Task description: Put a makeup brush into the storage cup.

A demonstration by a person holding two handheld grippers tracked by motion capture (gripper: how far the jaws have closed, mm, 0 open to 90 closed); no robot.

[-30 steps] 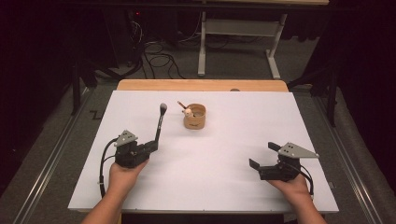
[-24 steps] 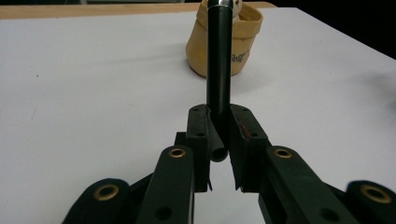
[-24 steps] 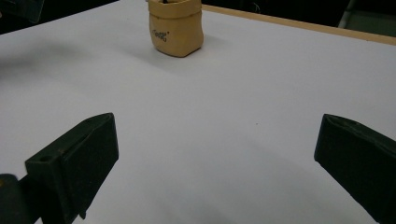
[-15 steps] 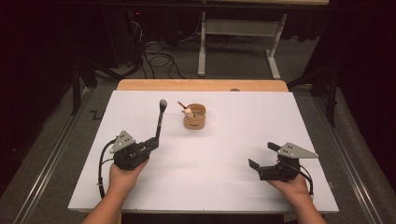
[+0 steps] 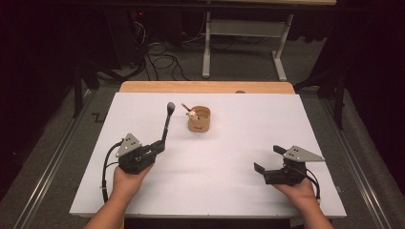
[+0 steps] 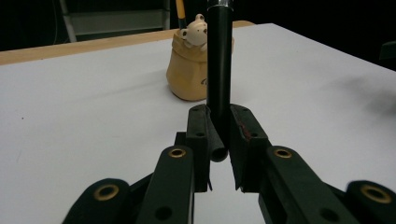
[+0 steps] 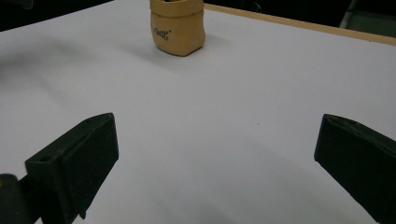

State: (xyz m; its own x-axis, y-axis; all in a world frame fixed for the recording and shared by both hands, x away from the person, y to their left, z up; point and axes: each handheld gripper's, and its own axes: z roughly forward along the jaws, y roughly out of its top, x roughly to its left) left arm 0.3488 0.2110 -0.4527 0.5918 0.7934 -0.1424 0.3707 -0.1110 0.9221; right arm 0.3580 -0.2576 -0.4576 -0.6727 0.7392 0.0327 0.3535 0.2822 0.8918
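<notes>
My left gripper [image 5: 160, 145] is shut on a black pen-like stick [image 5: 167, 121], holding it near its lower end so that it stands up and leans toward the far side. In the left gripper view the stick [image 6: 219, 70] rises between the two pads [image 6: 198, 135]. Beyond it stands a tan pot [image 5: 199, 119] with a small bear figure [image 6: 194, 32] and a pencil in it. At the near right my right gripper [image 5: 267, 158] rests low over the white table top [image 5: 239, 143], jaws wide apart with nothing between them [image 7: 215, 158]. It points toward the pot [image 7: 177, 28].
A wooden strip [image 5: 205, 87] runs along the table's far edge. Behind it on the dark floor are cables [image 5: 157, 52] and a metal table frame [image 5: 243, 43]. A rail [image 5: 43, 167] runs along the floor at the left.
</notes>
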